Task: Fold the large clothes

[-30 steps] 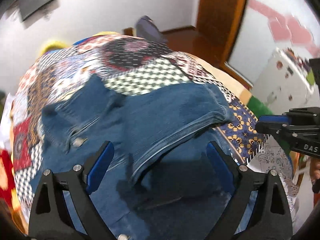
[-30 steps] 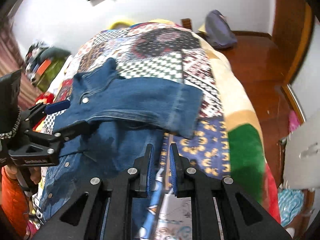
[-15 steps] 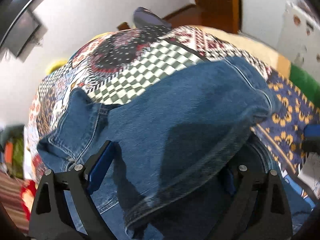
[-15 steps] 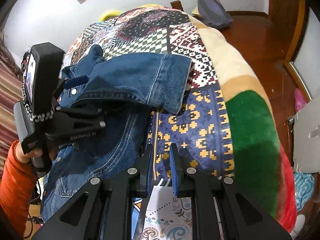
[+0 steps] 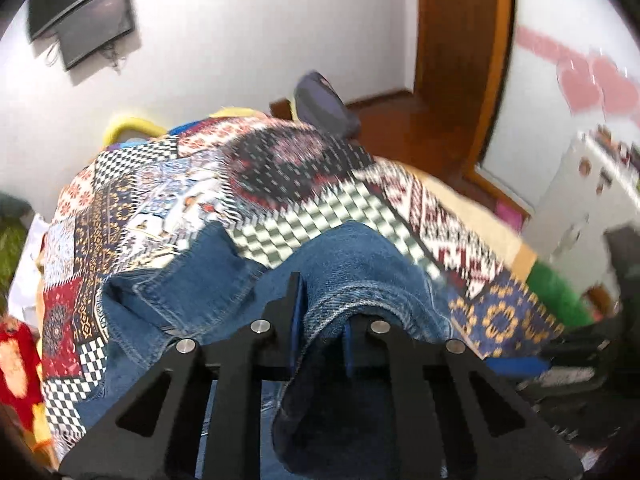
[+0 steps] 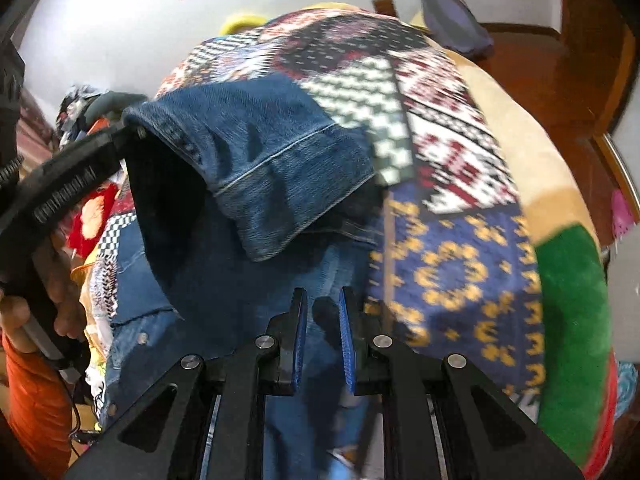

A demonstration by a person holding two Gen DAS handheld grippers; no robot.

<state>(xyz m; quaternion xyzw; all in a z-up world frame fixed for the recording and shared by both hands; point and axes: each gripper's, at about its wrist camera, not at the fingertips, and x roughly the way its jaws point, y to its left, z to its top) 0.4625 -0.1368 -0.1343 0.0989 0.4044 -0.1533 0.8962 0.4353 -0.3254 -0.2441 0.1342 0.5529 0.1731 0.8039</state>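
Note:
A blue denim jacket [image 6: 224, 280] lies on a patchwork bedspread [image 6: 440, 128]. My left gripper [image 5: 320, 320] is shut on the jacket's sleeve [image 5: 360, 272], which bunches up between its fingers and is lifted off the bed. In the right wrist view the left gripper [image 6: 132, 132] holds that sleeve [image 6: 272, 160] raised, with the cuff end hanging down over the jacket body. My right gripper [image 6: 323, 320] hovers over the jacket's edge near the front of the bed, its blue pads close together with nothing between them.
The bedspread [image 5: 280, 168] covers the whole bed. A dark bag [image 5: 324, 108] sits at the far end. Wooden floor [image 6: 560, 80] and a door frame [image 5: 464, 60] lie to the right. Clothes [image 6: 88, 100] are piled at the left.
My left gripper has closed on the sleeve and lifted it off the jacket. My right gripper has moved left over the jacket's edge and stays shut.

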